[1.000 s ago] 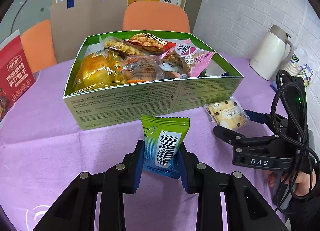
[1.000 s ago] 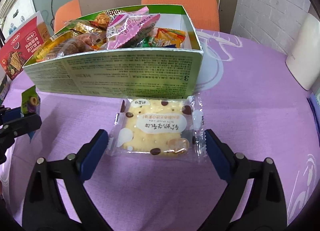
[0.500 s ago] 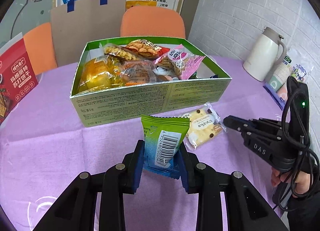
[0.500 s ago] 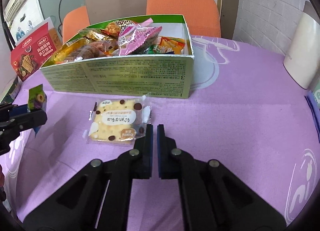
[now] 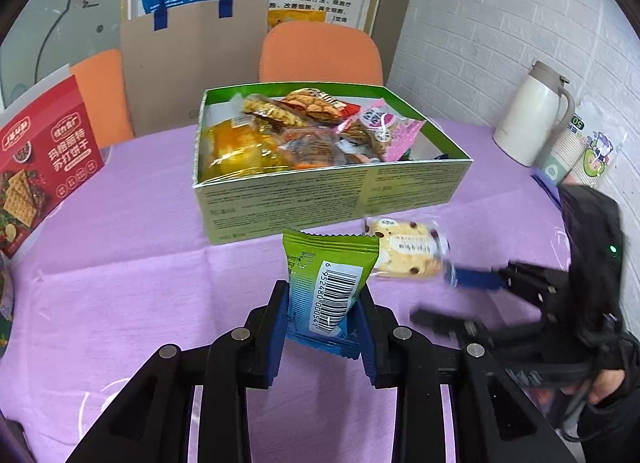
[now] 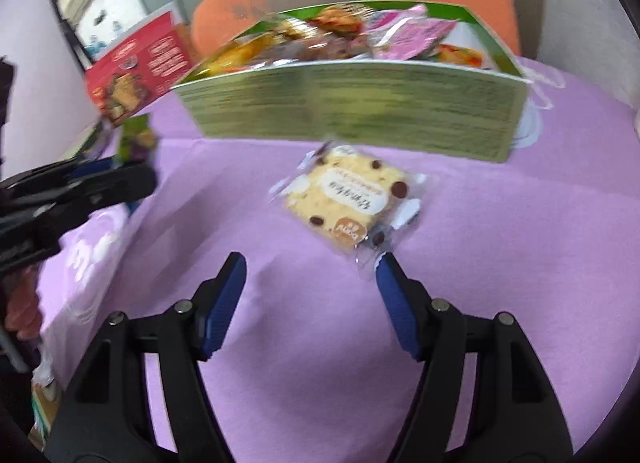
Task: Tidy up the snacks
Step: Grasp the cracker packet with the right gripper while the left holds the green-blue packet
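I see the green snack box (image 5: 332, 199) packed with wrapped snacks; a chocolate-chip biscuit packet (image 6: 348, 199) lies flat just before it – and a green barcoded sachet (image 5: 328, 283) stands upright, clamped

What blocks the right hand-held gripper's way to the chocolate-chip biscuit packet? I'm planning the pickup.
Nothing visible: only bare purple tablecloth lies between the right hand-held gripper, jaws opening, and the clear-wrapped chocolate-chip biscuit packet.
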A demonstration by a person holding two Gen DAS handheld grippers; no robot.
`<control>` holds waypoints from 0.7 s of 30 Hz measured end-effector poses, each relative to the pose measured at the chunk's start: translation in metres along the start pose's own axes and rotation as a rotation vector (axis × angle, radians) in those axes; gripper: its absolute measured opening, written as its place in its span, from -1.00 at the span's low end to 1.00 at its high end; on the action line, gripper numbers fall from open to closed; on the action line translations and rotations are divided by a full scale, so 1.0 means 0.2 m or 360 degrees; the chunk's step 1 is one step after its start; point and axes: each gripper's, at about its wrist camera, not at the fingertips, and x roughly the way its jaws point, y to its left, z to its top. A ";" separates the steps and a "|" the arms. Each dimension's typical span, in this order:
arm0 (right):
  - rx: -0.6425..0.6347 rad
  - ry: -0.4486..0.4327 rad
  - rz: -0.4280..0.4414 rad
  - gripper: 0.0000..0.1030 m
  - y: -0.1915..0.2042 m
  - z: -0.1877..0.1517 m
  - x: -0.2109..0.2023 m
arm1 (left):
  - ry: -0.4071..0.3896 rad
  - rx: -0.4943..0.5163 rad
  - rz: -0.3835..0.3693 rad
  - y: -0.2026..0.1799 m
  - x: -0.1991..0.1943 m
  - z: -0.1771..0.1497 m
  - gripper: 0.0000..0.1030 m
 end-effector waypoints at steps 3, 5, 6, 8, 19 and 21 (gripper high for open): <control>-0.0187 -0.0100 -0.0075 0.31 0.08 0.00 -0.06 | 0.0001 -0.0034 0.0013 0.05 0.00 -0.01 -0.39; -0.0260 -0.0173 -0.0191 0.32 0.09 0.05 -0.08 | 0.0004 -0.0064 0.0014 0.08 0.00 -0.02 -0.39; -0.0256 -0.0172 -0.0185 0.34 0.09 0.08 -0.07 | 0.0005 -0.0074 0.0008 0.09 -0.01 -0.03 -0.39; -0.0214 -0.0138 -0.0168 0.49 0.07 0.13 -0.03 | 0.0004 -0.0073 0.0009 0.09 -0.01 -0.03 -0.39; -0.0196 -0.0023 -0.0360 0.18 0.11 0.13 0.19 | 0.0028 -0.0074 0.0023 0.13 0.01 -0.06 -0.39; -0.0206 -0.0012 -0.0365 0.13 0.12 0.13 0.19 | 0.0033 -0.0089 0.0018 0.13 0.02 -0.05 -0.39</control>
